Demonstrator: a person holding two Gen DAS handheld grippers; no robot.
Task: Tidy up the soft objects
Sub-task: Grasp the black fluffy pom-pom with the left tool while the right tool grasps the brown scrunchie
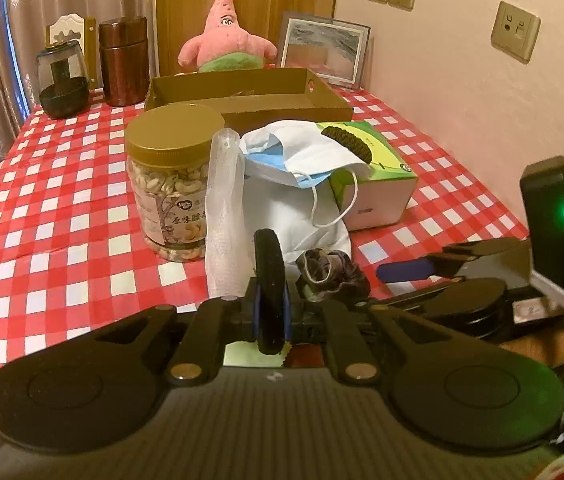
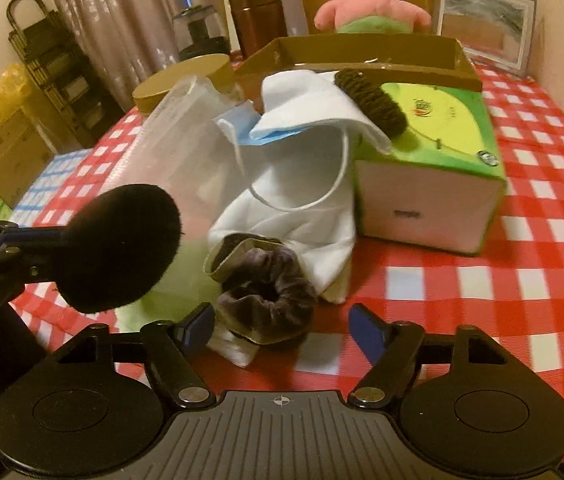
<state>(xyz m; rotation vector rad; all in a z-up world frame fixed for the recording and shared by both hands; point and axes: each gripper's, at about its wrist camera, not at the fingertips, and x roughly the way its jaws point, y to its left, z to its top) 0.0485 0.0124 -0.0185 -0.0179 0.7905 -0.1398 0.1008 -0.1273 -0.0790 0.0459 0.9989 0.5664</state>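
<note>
Gripped edge-on in the left gripper (image 1: 269,312), a round black puff (image 1: 268,280) is pinched tight between the closed blue pads. Just past it a dark velvet scrunchie (image 2: 267,300) lies on the checkered tablecloth (image 2: 522,240), and the right gripper (image 2: 282,330) sits low with its fingers spread wide to either side of the scrunchie, not touching it.

Taking the green tissue box (image 2: 434,160) as landmark: a white cloth (image 2: 294,224) is heaped against its left side, with the scrunchie at the cloth's near foot. A blue-and-white face mask (image 2: 302,120) drapes over the cloth and onto the box's top, one ear loop hanging down in front. A dark knitted hair band (image 2: 370,104) lies across the box's top left corner. Left of the cloth stands a translucent plastic sleeve (image 1: 223,208), then a gold-lidded nut jar (image 1: 171,184). Behind the box sits an open cardboard tray (image 1: 249,96), with a pink starfish plush (image 1: 225,36) and a framed picture (image 1: 324,50) beyond it.
</note>
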